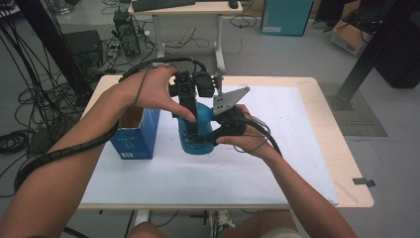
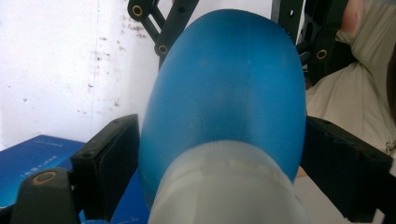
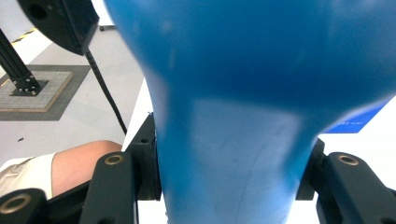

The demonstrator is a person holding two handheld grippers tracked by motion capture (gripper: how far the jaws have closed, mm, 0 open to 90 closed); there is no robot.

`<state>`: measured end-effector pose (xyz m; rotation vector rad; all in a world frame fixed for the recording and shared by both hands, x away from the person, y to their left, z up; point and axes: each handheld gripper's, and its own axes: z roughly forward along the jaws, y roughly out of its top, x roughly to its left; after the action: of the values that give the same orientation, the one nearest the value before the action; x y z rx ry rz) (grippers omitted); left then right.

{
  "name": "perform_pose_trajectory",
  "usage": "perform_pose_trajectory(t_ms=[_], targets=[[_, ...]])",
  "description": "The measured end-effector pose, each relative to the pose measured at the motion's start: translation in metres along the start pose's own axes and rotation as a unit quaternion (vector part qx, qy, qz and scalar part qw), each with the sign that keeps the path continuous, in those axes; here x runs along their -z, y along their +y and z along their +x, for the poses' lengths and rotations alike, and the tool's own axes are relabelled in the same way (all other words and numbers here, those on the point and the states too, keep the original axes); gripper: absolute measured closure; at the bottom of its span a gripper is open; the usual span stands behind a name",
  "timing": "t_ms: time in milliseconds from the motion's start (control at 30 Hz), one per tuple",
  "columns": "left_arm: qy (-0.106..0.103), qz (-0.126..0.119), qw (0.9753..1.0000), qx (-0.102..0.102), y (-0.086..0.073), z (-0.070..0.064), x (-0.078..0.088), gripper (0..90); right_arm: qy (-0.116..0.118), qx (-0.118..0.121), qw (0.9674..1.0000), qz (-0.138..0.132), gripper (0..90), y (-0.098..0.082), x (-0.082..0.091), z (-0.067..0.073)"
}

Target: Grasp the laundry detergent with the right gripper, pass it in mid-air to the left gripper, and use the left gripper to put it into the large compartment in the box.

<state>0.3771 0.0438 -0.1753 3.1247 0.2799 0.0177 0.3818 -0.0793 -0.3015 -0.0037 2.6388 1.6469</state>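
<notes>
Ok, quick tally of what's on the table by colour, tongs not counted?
Blue rubber bulb, held by both tongs: 1
Blue box, standing open at the left: 1
White mat covering the tabletop: 1
Total: 3

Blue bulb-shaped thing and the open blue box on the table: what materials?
Blue bulb-shaped object: looks like soft rubber or silicone, matte with a faint sheen and fine scuffs; its pale translucent neck suggests softer plastic. Open blue box: printed cardboard, judging by the brown inner faces at its open top.
</notes>
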Motion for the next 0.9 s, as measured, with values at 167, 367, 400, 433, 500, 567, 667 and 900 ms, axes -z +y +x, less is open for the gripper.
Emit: perform_pose_trajectory(t_ms=[167,367,400,433,500,567,667,900], targets=[[0.0,-0.002,1.0,-0.002,0.0008,0.0006,-0.0001,18.5,0.0,-0.004,1.0,0.0,43.9,0.0,0.0,0.0002],[0.002,0.005,0.9995,-0.033,0.0029,0.0046,-0.0001,20.9,0.001,-0.003,1.0,-0.002,43.9,0.0,0.0008,0.0001],[0.004,-0.001,0.9996,-0.028,0.0025,0.0038,-0.0015,21.4,0.001,-0.003,1.0,-0.002,43.9,0.0001,0.0009,0.0003],[0.004,0.004,0.9996,-0.029,0.0031,0.0043,-0.0011,21.9,0.001,-0.001,1.0,-0.001,43.9,0.0001,0.0011,0.0003],[0.003,0.005,0.9996,-0.027,0.0035,0.0038,-0.0021,23.2,-0.003,0.006,1.0,0.001,43.9,-0.0001,0.0012,-0.0004],[0.004,0.006,0.9996,-0.028,0.004,0.0036,-0.0022,23.7,-0.001,0.001,1.0,-0.001,43.8,0.0001,0.0014,0.0005],[0.007,0.006,0.9996,-0.029,0.0044,0.0031,-0.0028,26.3,-0.003,0.01,0.9999,0.001,43.8,-0.0001,0.0015,-0.0002],[0.005,0.009,0.9994,-0.034,0.0054,0.0028,-0.0029,35.0,0.004,-0.005,1.0,-0.003,43.8,-0.0001,0.0018,0.0022]])
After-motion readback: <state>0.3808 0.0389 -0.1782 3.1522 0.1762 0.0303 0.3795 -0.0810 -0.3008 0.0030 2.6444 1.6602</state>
